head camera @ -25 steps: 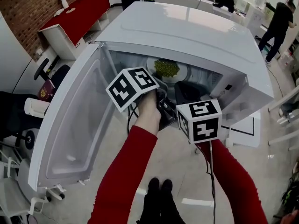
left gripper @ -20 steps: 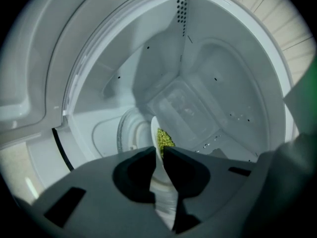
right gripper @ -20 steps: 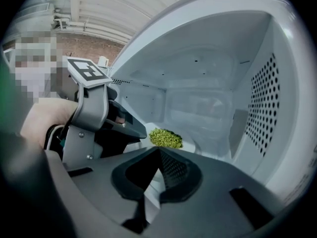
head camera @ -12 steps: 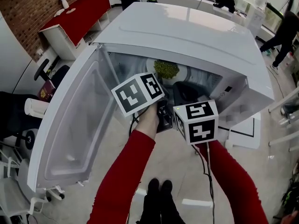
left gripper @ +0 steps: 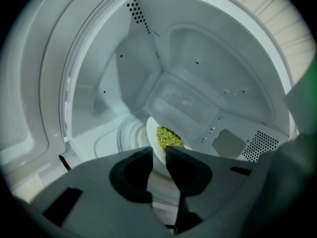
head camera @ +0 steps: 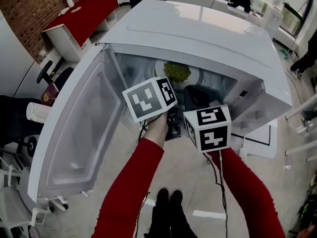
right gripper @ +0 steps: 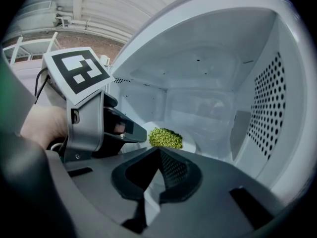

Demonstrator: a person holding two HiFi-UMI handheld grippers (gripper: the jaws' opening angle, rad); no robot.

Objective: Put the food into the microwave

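Note:
A white plate [left gripper: 151, 131] heaped with green peas [left gripper: 169, 137] sits on the floor of the open microwave [head camera: 198, 29]. In the head view the peas [head camera: 177, 72] show deep in the cavity. My left gripper [left gripper: 158, 155] reaches in through the opening, rolled to one side. Its jaws are opening, with the plate's near rim in the narrow gap and the pads off it. My right gripper [right gripper: 159, 151] hovers just right of it at the cavity's mouth, tips together and empty. From there the peas [right gripper: 166, 138] lie just beyond the left gripper [right gripper: 133, 132].
The microwave door [head camera: 79, 128] is swung wide to the left. Perforated side wall [right gripper: 267, 108] stands close on the right gripper's right. A red-topped counter [head camera: 81, 16] and a chair [head camera: 47, 73] are at the left, beyond the door.
The left gripper's marker cube has rolled and shifted slightly right. The right gripper has stayed put. A person at the far right has walked almost out of the picture.

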